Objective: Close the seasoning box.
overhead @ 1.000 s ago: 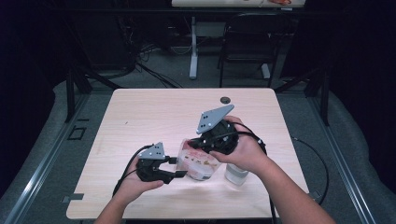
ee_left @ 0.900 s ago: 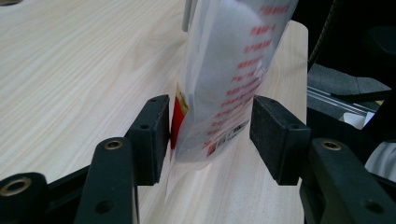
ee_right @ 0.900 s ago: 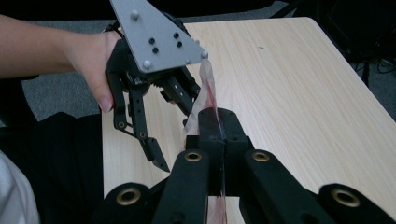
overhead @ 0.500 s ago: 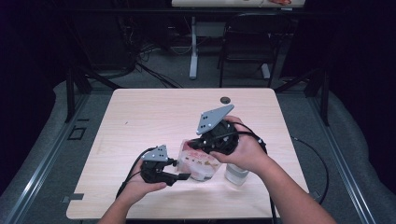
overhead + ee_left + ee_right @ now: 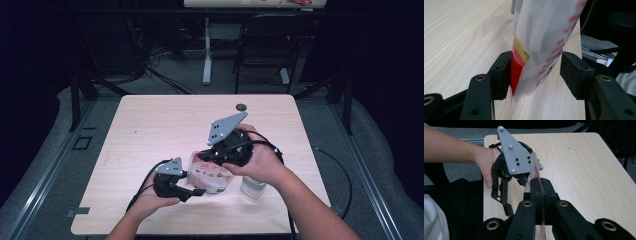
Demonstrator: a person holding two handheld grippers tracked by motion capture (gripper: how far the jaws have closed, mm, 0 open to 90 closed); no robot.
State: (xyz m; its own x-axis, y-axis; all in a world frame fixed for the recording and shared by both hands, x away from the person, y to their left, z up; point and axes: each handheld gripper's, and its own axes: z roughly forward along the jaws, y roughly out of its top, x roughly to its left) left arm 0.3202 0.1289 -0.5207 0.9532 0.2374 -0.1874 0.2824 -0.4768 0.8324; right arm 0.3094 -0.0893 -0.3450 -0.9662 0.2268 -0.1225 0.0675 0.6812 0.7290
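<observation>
Near the lower middle of the high view, a clear plastic bag point(image 5: 210, 176) with red print lies on the pale wooden counter point(image 5: 165, 125), held between both pairs of tongs. Its long axis runs roughly left to right across the frame, from the left tongs point(image 5: 196, 191) at its lower left corner up toward the right tongs point(image 5: 204, 156) at its upper edge. What the bag holds is hard to make out; only pale shapes with reddish marks show through the film.

The left gripper view looks along the bag's edge, which stands upright between the two black pads. The left tongs are partly open: one pad touches a red strip on the bag point(image 5: 541, 47), while the other pad stands apart from the film, so the bag is not clamped. The bag's top is cut off by the upper edge of that frame.

The right gripper view shows the right tongs point(image 5: 541, 192) closed tight on a thin fold of the bag point(image 5: 535, 173), which rises as a narrow sliver toward the left tongs farther off. The grey three-cornered plate hides those jaws there.

A clear bottle point(image 5: 253, 186) stands just right of the bag, mostly hidden under the right hand point(image 5: 260, 160). A small dark disc point(image 5: 241, 106) lies near the counter's far edge, too small to identify
</observation>
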